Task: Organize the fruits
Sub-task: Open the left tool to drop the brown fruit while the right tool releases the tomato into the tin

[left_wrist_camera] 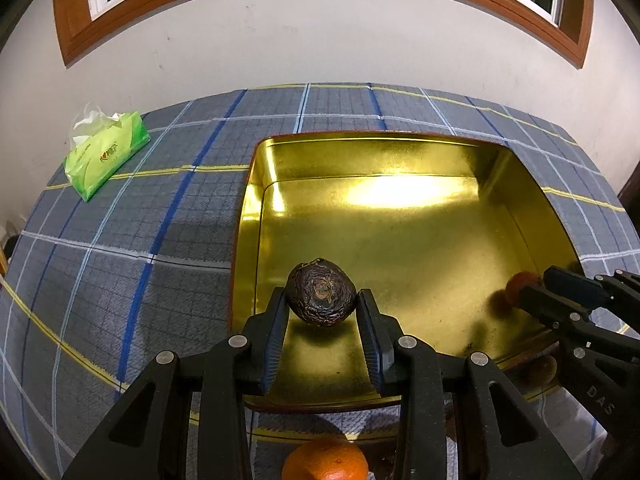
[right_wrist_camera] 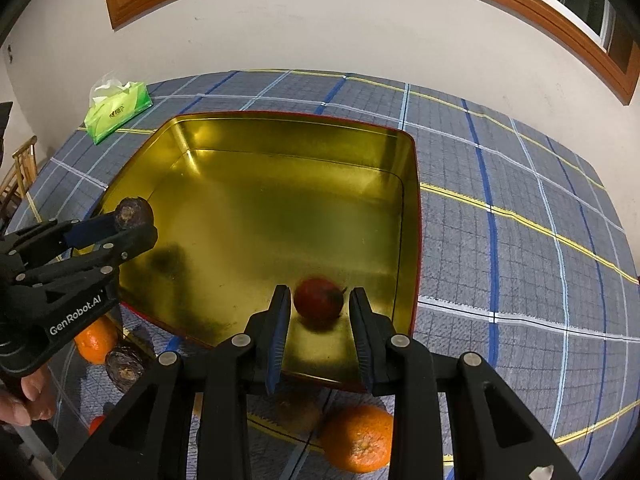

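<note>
A gold metal tray with a red rim lies on the plaid tablecloth. My left gripper is shut on a dark wrinkled fruit and holds it over the tray's near left part; it also shows in the right wrist view. My right gripper is open over the tray's near right corner. A small red fruit sits blurred between its fingers, not touching them; it shows in the left wrist view too.
Outside the tray's near edge lie an orange, a second orange, a brown kiwi-like fruit and another dark wrinkled fruit. A green tissue pack lies at the far left. A wall stands behind the table.
</note>
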{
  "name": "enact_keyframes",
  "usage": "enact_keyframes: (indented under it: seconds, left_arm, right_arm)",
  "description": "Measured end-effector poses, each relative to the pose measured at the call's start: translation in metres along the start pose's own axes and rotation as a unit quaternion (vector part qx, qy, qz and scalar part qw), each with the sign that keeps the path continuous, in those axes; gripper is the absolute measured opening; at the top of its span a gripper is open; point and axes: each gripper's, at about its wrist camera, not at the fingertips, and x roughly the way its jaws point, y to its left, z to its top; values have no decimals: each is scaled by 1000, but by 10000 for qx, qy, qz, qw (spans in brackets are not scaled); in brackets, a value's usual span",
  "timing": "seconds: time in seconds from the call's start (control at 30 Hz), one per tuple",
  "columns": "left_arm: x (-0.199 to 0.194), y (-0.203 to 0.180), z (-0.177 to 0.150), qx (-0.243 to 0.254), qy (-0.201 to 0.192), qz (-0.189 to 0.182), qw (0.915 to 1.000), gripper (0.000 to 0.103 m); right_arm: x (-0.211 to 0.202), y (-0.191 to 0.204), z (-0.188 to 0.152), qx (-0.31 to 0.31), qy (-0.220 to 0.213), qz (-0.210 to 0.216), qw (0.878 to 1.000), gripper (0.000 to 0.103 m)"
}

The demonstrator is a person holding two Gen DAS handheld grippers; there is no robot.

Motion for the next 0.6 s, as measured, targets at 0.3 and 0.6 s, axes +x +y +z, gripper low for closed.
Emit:
enact_keyframes:
  seconds: [0.3,0.6]
  left_arm:
    - [4,-3,0,39,60,70,9999,36]
    - [3,-7,0,42,95,58,9999,43]
  right_arm:
    - [-1,-4,-2,112,-55,85,9999,30]
    - [-4,-2,-2,88,-139,90,9998,42]
